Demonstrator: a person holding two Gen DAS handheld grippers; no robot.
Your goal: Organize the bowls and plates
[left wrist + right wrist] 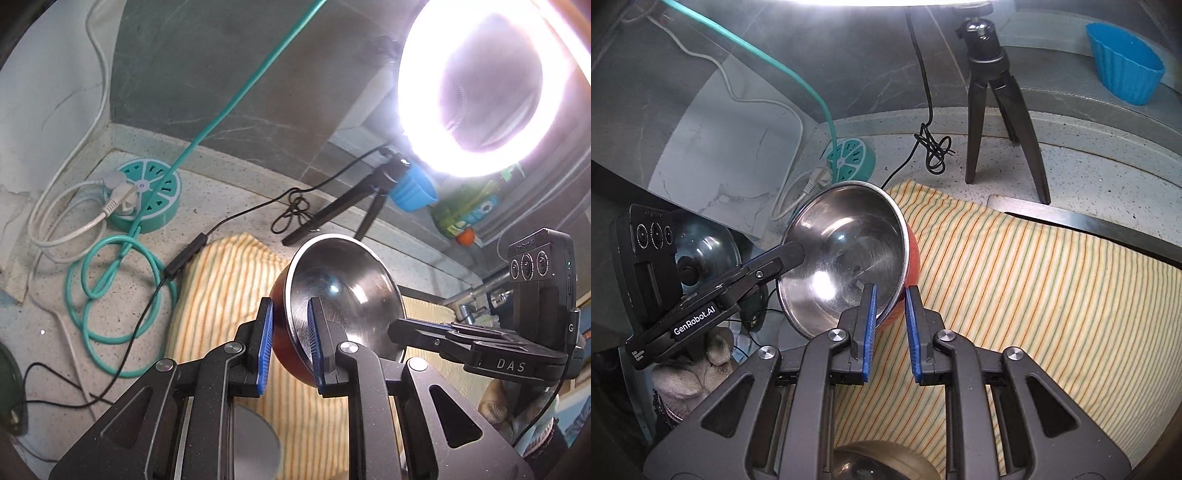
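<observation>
Both my grippers, left (291, 345) and right (891, 325), clamp opposite rims of the steel bowl (846, 254), held tilted above the striped cloth (1034, 295); carrying step, next needs a level set-down

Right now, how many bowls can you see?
2: a steel bowl with a red outside held up by both grippers over the striped cloth, and another bowl below, mostly hidden. More may be hidden.

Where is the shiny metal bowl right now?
The bowl hangs tilted above the striped cloth, its rim pinched on opposite sides by the left gripper and right gripper.
</observation>
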